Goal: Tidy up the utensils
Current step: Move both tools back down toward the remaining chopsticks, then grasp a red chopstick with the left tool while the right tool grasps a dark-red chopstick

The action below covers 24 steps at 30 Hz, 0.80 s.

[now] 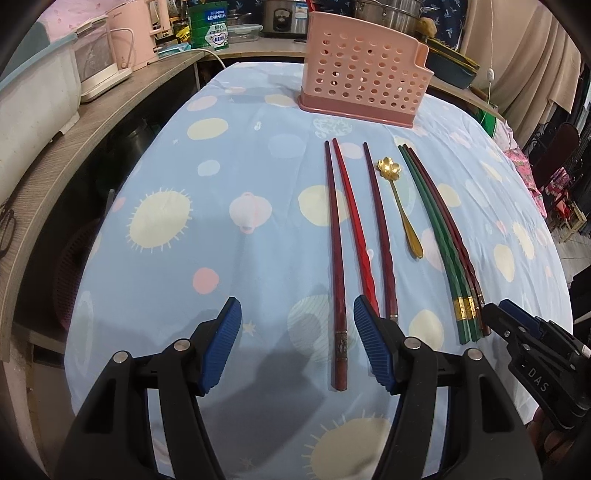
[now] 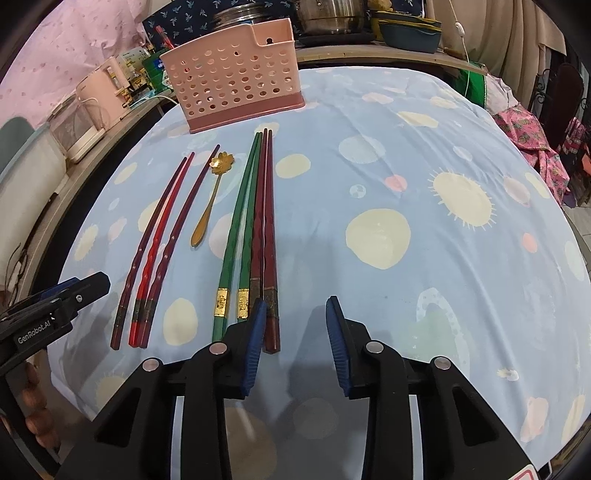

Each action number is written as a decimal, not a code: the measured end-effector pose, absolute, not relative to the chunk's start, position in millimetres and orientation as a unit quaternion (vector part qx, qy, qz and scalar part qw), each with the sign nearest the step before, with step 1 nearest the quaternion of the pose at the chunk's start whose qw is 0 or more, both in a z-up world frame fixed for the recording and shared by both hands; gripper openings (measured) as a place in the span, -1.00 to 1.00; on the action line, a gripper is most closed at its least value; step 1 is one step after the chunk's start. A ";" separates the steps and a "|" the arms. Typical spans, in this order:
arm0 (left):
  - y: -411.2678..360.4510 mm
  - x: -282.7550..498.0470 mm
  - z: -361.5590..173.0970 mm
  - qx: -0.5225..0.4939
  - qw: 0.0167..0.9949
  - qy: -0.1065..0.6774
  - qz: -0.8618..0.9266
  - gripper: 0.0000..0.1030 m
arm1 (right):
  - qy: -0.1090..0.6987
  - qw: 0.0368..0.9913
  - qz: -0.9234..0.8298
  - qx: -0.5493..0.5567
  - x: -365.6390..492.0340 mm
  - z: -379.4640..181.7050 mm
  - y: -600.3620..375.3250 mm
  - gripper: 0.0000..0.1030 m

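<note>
Table [image 1: 221,155]: rounded, draped in a blue cloth [image 2: 424,155] printed with suns, dots and planets. Its near and right edges fall away to floor; a wooden counter [image 1: 55,155] runs close along the left edge and behind.

Open room: wide bare cloth on the right half and at far left; the utensils take a narrow strip at centre.

Utensils, lying lengthwise, tips toward the holder:
- three red chopsticks [image 1: 338,236], fanned slightly;
- gold spoon [image 1: 400,203], flower bowl at the far end;
- four chopsticks bunched, two green [image 2: 236,229], two dark red [image 2: 264,221], gold bands near the butts.

Holder [image 1: 364,70]: pink, perforated, upright at the far edge, apart from the tips.

Left gripper [image 1: 297,345]: jaws wide, hovering over a red chopstick's butt, clamping nothing.
Right gripper [image 2: 295,341]: jaws parted, narrower, nothing between them; left pad just beside the dark red butts.

Writing: "DAS" on the right gripper, "GenRobot.AI" on the left; a green tin [image 1: 210,27] on the counter reads "NESTLE".

Surroundings: pink appliance [image 1: 138,33], steel pots [image 2: 328,13], curtains.
</note>
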State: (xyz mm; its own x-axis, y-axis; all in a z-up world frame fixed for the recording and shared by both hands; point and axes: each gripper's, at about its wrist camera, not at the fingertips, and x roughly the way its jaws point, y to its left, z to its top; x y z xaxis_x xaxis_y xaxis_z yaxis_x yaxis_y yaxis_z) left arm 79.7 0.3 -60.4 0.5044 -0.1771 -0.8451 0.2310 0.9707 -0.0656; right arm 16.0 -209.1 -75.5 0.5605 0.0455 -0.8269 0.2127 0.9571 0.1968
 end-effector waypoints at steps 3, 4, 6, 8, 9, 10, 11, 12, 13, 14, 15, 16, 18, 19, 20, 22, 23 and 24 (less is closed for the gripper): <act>-1.8 79.0 -63.8 0.030 0.865 0.487 -0.119 0.17 | 0.466 0.874 -0.047 0.131 17.7 -74.9 -207.0 -0.48; -2.2 79.2 -64.8 0.031 0.864 0.489 -0.120 0.17 | 0.466 0.874 -0.047 0.130 18.9 -74.9 -206.9 -0.50; -4.1 78.8 -65.7 0.034 0.863 0.490 -0.123 0.17 | 0.467 0.873 -0.047 0.132 20.8 -75.7 -206.6 -0.53; -5.5 78.4 -67.1 0.037 0.862 0.490 -0.125 0.17 | 0.469 0.872 -0.046 0.130 21.6 -76.7 -205.9 -0.57; -6.5 78.4 -68.6 0.038 0.861 0.491 -0.125 0.17 | 0.469 0.872 -0.046 0.128 21.9 -77.3 -205.6 -0.57; -7.1 78.8 -69.9 0.039 0.860 0.493 -0.126 0.17 | 0.469 0.873 -0.046 0.127 22.5 -77.6 -205.5 -0.58; -7.7 79.3 -71.4 0.040 0.859 0.495 -0.126 0.16 | 0.469 0.873 -0.046 0.126 23.0 -77.8 -205.8 -0.61; -8.6 79.8 -73.2 0.041 0.857 0.497 -0.127 0.16 | 0.469 0.873 -0.046 0.125 23.6 -77.9 -206.1 -0.62; -9.2 79.9 -74.6 0.041 0.856 0.498 -0.128 0.16 | 0.468 0.873 -0.046 0.126 24.0 -78.1 -206.8 -0.65; -9.6 79.9 -75.5 0.042 0.856 0.499 -0.128 0.16 | 0.468 0.873 -0.046 0.127 24.4 -78.4 -207.3 -0.67; -10.2 79.9 -76.7 0.044 0.855 0.500 -0.129 0.13 | 0.468 0.873 -0.046 0.127 24.7 -78.5 -207.8 -0.68; -10.3 79.5 -77.7 0.044 0.854 0.501 -0.131 0.10 | 0.467 0.874 -0.046 0.128 25.1 -78.6 -208.1 -0.69; -10.0 78.1 -78.1 0.047 0.855 0.500 -0.132 0.09 | 0.467 0.874 -0.046 0.128 25.1 -79.0 -208.1 -0.70; -10.0 77.2 -78.6 0.048 0.855 0.499 -0.133 0.04 | 0.466 0.875 -0.046 0.126 24.7 -79.2 -207.6 -0.70; -9.7 76.7 -79.3 0.051 0.855 0.498 -0.133 -0.01 | 0.465 0.875 -0.046 0.124 24.5 -79.2 -207.2 -0.70; -10.2 74.1 -79.9 0.056 0.857 0.495 -0.136 -0.15 | 0.464 0.877 -0.047 0.118 24.0 -79.3 -205.7 -0.72; -10.4 73.0 -80.1 0.058 0.857 0.493 -0.137 -0.19 | 0.464 0.877 -0.046 0.117 24.2 -79.3 -205.3 -0.73; -10.4 72.2 -80.1 0.059 0.858 0.492 -0.138 -0.28 | 0.464 0.877 -0.046 0.117 24.3 -79.0 -205.0 -0.75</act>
